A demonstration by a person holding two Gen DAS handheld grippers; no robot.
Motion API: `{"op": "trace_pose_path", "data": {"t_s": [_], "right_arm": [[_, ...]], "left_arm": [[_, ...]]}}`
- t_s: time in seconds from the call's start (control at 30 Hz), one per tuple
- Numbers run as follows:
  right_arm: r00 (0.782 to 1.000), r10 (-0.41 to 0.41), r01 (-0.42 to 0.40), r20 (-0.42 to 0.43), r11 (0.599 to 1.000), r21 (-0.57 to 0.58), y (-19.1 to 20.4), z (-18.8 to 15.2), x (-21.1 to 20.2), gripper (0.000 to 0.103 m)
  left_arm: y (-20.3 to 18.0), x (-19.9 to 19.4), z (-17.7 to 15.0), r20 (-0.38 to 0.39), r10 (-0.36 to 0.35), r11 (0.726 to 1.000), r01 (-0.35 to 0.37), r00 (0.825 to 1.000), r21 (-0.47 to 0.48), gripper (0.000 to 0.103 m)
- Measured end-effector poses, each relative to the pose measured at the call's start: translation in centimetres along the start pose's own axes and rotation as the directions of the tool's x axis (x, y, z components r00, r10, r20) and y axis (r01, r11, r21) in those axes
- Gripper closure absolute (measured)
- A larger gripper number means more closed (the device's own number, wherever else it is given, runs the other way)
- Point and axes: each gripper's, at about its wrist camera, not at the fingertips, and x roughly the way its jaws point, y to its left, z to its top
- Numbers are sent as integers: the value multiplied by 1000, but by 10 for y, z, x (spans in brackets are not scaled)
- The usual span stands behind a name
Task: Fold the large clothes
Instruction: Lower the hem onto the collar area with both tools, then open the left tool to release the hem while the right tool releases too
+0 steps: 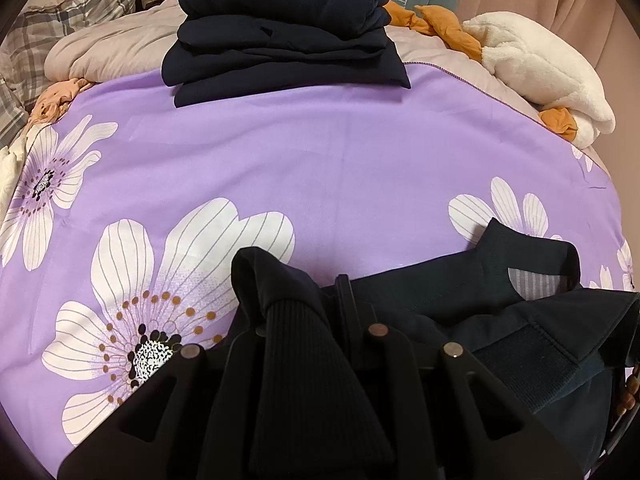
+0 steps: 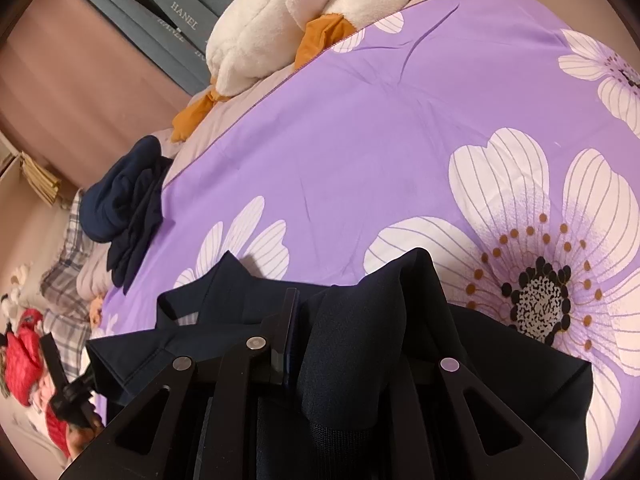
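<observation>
navy fabric is pinched in both tools: the left gripper [image 1: 320, 312] has its jaws nearly together on a ribbed cuff end of the dark garment [image 1: 500, 300], and the right gripper [image 2: 320, 320] is likewise clamped on a bunched fold of the same cloth. the garment lies at the near edge of the purple floral bedspread [image 1: 320, 168], its collar spread flat to the right of the left tool and its body trailing toward the person.

to do this fold well, i judge both pinches should travel together, level with each other, so the carried edge lands straight and not skewed. keep the cloth lightly taut between the two tools, lay it down before letting go, and release only once the edge rests flat on the layer beneath. a bunched grip like these can drag a wrinkle in, so a small outward tug before setting down would help.

farther off, a folded navy stack [image 1: 280, 28] sits at the far side, with a white plush toy [image 1: 536, 80] far right.
</observation>
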Motion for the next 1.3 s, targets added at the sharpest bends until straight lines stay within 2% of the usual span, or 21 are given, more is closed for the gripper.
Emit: {"op": "trace_pose_path", "data": {"t_s": [0.67,0.93,1.2,1.27,1.3], "right_arm": [[1000,17,-17,-18,999,28,-4,3,6,90],[999,24,-22,-33,998,59,-5,6,7,86],[998,57,-52,-34,991,121,-10,10,6,83],[996,86,-81,-29,985,154,-13,11,3,80],[995,98,-92,-26,982,168,-14,12,2,78]], "left_arm": [[2,6,3,-22,-11,1000,11,1000,-17,86],[4,6,4,-25,-26,999,25,999,-36,85],[11,4,6,-22,-64,992,61,998,-107,84],[14,3,7,-14,-69,990,67,998,-125,79],[14,1,8,-6,-60,990,59,998,-126,71]]}}
